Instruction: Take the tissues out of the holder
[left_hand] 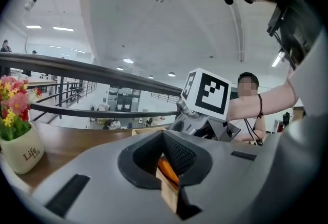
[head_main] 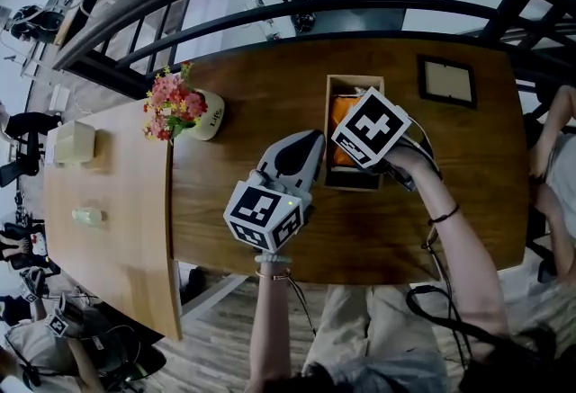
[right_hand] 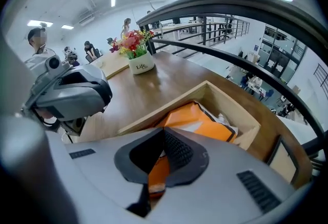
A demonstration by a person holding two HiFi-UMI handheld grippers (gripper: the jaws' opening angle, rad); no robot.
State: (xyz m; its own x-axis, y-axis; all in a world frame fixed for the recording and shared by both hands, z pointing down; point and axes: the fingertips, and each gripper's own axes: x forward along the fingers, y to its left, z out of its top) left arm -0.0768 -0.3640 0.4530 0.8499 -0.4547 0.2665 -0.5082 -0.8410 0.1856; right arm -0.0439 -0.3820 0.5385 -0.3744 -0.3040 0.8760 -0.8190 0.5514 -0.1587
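While the pot (head_main: 209, 115) reads "Life", left tongs (left_hand: 164, 164) pinch the holder (head_main: 329, 112), right tongs (right_hand: 156, 159) the tissues (right_hand: 197, 120).

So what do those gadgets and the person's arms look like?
The left gripper and right gripper are smooth grey shells with black ribbed pads, each with a cube of black-and-white squares. Arms bare of sleeves; a dark band on the right wrist, a bracelet on the left, black cables trailing.

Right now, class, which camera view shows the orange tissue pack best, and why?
Right gripper view: the orange tissue pack lies plainly in the wooden holder. Head view shows only an orange edge; left gripper view, a sliver.
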